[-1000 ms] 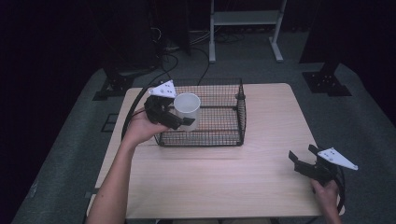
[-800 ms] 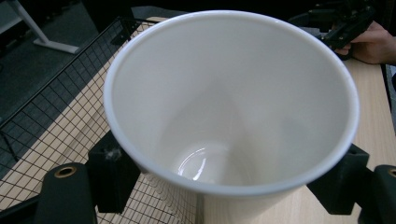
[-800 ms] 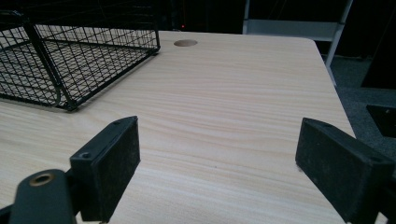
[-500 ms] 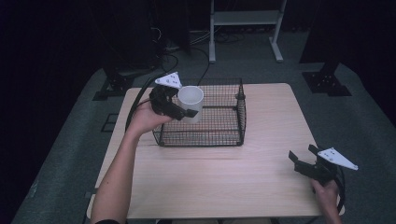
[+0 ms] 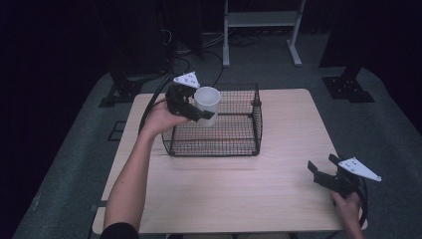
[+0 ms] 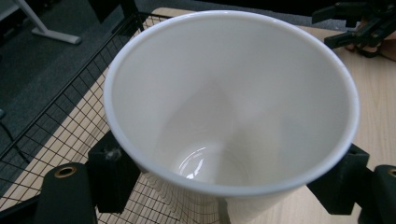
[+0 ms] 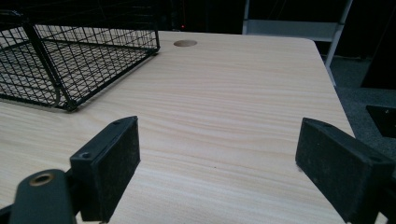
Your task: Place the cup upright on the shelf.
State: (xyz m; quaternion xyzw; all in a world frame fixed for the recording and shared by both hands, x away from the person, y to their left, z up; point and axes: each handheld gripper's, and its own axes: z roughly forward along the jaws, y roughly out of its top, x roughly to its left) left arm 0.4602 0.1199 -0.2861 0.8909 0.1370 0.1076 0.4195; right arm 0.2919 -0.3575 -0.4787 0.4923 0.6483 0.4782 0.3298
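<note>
Left claw (image 5: 203,113) grips the white cup (image 5: 207,103) above the wire basket (image 5: 249,144) at its ten o'clock corner; lowering and release remain. Right claw (image 5: 322,174) idles wide open.

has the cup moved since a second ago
Yes. The cup, held in the left gripper, has shifted toward the far left corner of the basket; earlier it was nearer the basket's front rim.

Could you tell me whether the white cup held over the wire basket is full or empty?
Empty. The left gripper view looks straight into the white cup: its inner walls and bottom are bare and shiny, with no liquid or contents.
</note>
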